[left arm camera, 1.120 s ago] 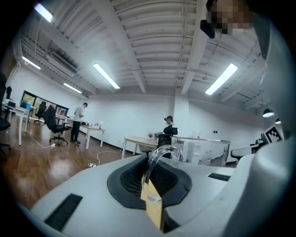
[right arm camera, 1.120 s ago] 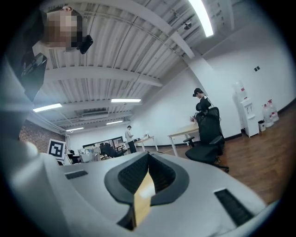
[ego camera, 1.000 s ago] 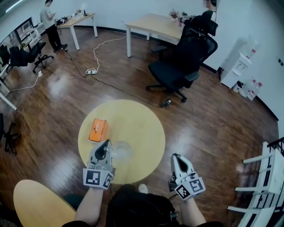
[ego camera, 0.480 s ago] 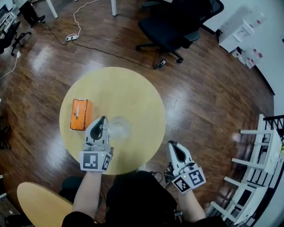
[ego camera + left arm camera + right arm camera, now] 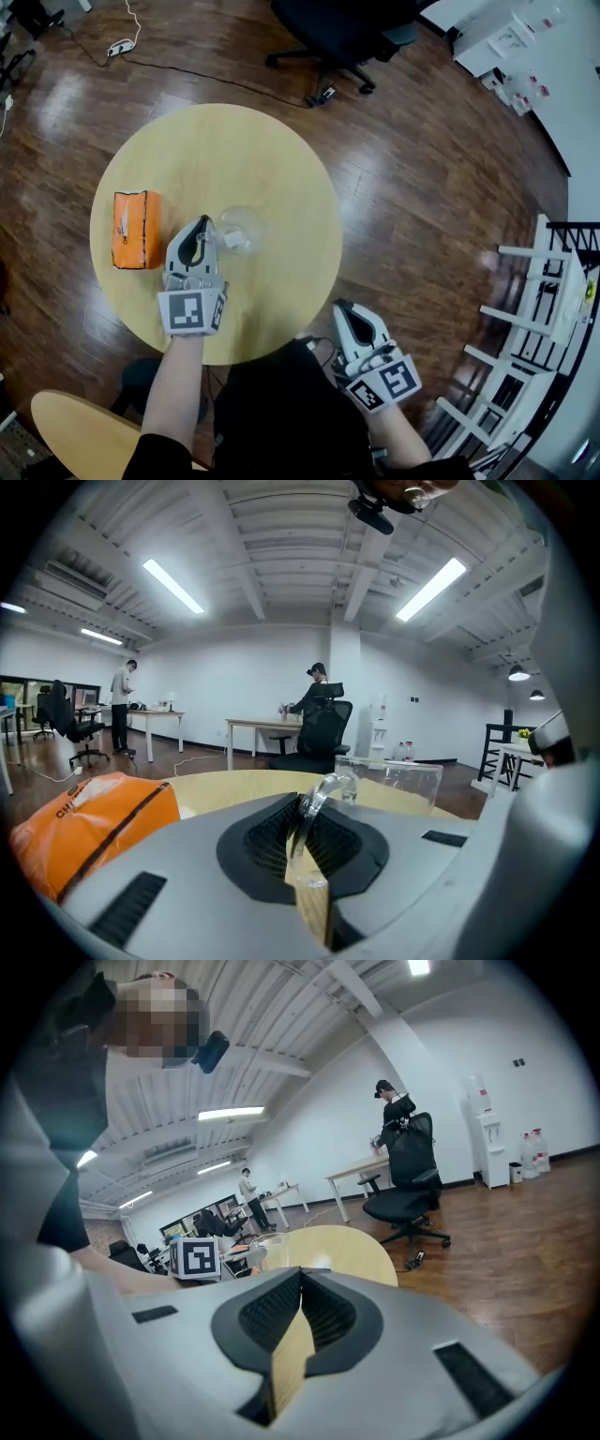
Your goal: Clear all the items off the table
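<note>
A clear glass mug [image 5: 242, 225] is at the round yellow table [image 5: 234, 141], near its middle; whether it rests on the wood I cannot tell. My left gripper [image 5: 201, 228] is shut on the mug's handle [image 5: 317, 794], which stands pinched between the dark pads. An orange tissue pack [image 5: 135, 230] lies flat on the table just left of that gripper and fills the lower left of the left gripper view as the tissue pack [image 5: 89, 822]. My right gripper [image 5: 348, 312] is shut on nothing, off the table's near right edge, over the floor.
A black office chair [image 5: 342, 28] stands beyond the table, with a power strip [image 5: 117, 47] and cable on the floor. White racks [image 5: 534, 309] stand at the right. A second round yellow top [image 5: 75, 436] sits at bottom left. People stand at far desks.
Both grippers have come down, the left one still gripping the mug's handle and now low at the tabletop. The head view has tilted further down, so the table sits higher in the frame.
</note>
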Action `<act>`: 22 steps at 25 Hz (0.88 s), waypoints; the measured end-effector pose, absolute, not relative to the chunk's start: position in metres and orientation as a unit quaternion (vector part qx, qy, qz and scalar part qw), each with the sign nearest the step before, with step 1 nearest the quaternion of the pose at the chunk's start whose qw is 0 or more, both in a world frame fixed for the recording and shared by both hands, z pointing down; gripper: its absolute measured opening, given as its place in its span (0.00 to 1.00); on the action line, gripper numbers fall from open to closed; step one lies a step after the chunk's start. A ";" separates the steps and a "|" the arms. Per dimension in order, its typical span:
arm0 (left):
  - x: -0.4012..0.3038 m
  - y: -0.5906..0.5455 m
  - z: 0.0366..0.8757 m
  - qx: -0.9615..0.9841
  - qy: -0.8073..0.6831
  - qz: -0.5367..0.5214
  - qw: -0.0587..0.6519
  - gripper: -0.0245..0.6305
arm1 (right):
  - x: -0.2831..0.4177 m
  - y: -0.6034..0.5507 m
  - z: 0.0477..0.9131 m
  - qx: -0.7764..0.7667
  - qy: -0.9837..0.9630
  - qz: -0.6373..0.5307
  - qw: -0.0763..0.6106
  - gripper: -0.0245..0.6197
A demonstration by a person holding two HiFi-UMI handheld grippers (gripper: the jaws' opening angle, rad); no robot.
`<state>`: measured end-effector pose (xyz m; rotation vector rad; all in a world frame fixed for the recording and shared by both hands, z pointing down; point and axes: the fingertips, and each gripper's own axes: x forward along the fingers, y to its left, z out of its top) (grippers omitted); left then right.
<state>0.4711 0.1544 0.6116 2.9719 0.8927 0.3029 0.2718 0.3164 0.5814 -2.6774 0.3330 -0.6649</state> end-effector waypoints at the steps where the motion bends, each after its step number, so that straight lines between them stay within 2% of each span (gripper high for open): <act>1: 0.472 0.154 0.616 0.953 0.286 0.099 0.009 0.04 | 0.272 0.316 0.584 -0.947 0.116 -0.236 0.183 0.05; 13: 0.471 0.151 0.630 0.954 0.281 0.101 0.025 0.04 | 0.263 0.309 0.594 -0.943 0.113 -0.247 0.191 0.05; 22: 0.467 0.141 0.645 0.958 0.263 0.113 0.006 0.04 | 0.267 0.306 0.596 -0.941 0.118 -0.254 0.190 0.05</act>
